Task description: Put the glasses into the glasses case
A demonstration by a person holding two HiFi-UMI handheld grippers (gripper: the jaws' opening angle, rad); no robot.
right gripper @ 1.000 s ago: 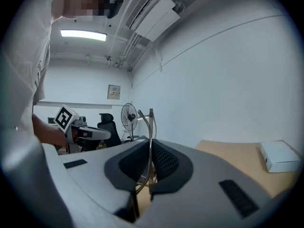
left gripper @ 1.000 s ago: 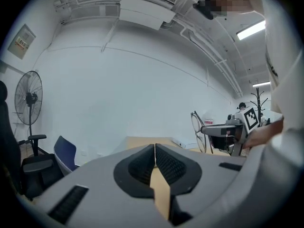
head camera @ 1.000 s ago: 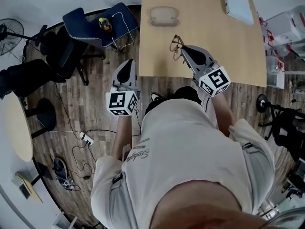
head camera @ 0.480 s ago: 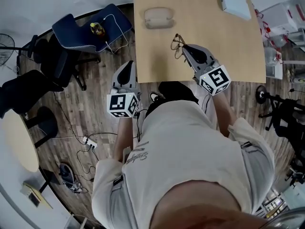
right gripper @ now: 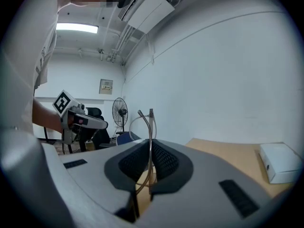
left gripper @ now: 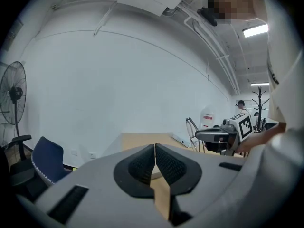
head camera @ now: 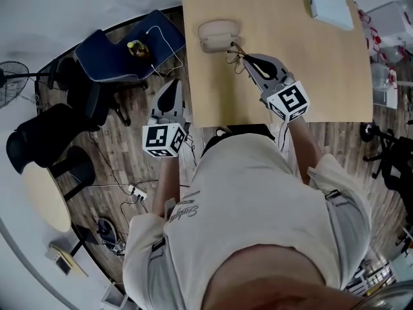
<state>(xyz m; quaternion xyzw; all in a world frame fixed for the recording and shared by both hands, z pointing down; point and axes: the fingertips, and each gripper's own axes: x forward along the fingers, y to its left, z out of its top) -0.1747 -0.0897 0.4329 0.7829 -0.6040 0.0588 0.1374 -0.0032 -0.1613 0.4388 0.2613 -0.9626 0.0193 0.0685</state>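
Note:
The thin wire-framed glasses (head camera: 234, 51) hang from my right gripper (head camera: 247, 59), which is shut on the glasses above the wooden table (head camera: 277, 44). In the right gripper view the glasses (right gripper: 145, 127) stick up between the shut jaws. The beige glasses case (head camera: 218, 34) lies open on the table's left part, just left of the glasses, whose frame nearly touches its rim. My left gripper (head camera: 170, 90) is shut with nothing in it, held over the floor left of the table edge. In the left gripper view its pads (left gripper: 142, 163) meet.
A white box (head camera: 329, 2) lies at the table's far right. A blue chair (head camera: 122, 47) with a small yellow object and a cable stands left of the table. Black office chairs (head camera: 48, 134), a fan (head camera: 13, 76) and floor cables sit further left.
My right gripper has carried the glasses left and away from me, from mid-table to right beside the case. The left gripper has stayed roughly in place.

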